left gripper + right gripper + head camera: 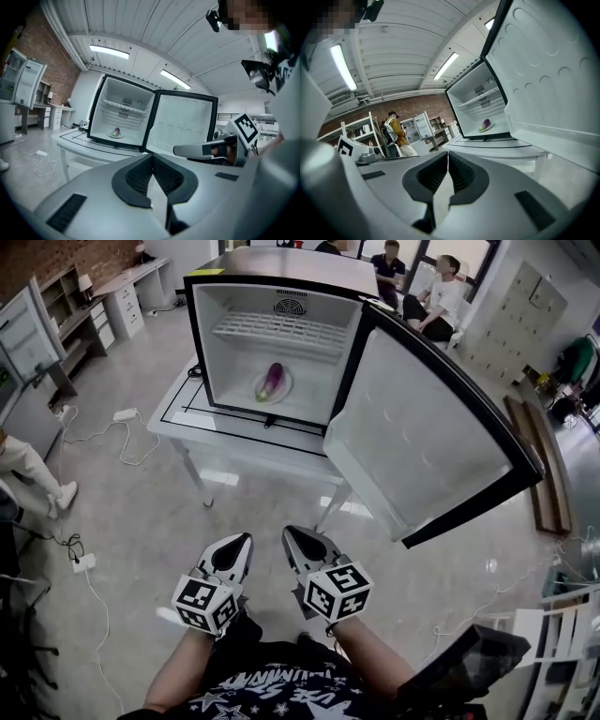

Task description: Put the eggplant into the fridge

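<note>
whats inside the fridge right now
Inside the fridge, an eggplant lies on a small plate on the floor; the wire shelf above looks bare. The eggplant covers the plate's middle.

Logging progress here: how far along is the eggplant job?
Done: the eggplant lies on a plate inside the fridge. In hand: nothing; the left gripper and right gripper are shut and empty. Left: perhaps shutting the open door.
</note>
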Demonstrator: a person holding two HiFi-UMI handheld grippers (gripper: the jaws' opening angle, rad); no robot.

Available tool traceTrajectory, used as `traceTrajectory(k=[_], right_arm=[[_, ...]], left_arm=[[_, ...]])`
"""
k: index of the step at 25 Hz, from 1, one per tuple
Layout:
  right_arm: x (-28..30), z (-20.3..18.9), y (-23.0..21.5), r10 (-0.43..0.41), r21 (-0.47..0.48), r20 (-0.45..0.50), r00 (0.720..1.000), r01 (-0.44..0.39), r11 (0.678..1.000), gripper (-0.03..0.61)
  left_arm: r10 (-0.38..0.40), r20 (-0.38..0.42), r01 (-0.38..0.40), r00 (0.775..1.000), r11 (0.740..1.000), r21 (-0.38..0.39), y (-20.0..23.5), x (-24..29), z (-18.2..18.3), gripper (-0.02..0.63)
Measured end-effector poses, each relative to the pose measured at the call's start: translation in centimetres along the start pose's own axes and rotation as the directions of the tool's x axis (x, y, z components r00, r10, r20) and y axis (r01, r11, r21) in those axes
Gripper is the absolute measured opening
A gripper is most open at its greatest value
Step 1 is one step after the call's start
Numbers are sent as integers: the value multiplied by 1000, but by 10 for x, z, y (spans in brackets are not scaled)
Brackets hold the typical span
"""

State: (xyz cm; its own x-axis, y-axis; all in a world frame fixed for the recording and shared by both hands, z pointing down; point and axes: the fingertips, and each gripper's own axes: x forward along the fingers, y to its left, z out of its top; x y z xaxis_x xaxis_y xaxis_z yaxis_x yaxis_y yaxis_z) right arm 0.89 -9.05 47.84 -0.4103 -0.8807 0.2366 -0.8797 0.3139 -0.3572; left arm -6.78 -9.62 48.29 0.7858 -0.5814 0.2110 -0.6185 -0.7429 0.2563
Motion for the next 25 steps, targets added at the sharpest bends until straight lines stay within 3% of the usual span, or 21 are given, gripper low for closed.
traceTrajectory(k=[13, 25], right_arm=[[-80, -19, 15, 77, -110, -38, 996, -81, 991, 12], [-151, -42, 1, 68, -148, -76, 995, -79, 986, 12]], left_arm=[[98, 62, -98, 993, 995, -8, -78, -38, -18, 9], [106, 68, -105, 992, 994, -14, -146, -49, -42, 9]])
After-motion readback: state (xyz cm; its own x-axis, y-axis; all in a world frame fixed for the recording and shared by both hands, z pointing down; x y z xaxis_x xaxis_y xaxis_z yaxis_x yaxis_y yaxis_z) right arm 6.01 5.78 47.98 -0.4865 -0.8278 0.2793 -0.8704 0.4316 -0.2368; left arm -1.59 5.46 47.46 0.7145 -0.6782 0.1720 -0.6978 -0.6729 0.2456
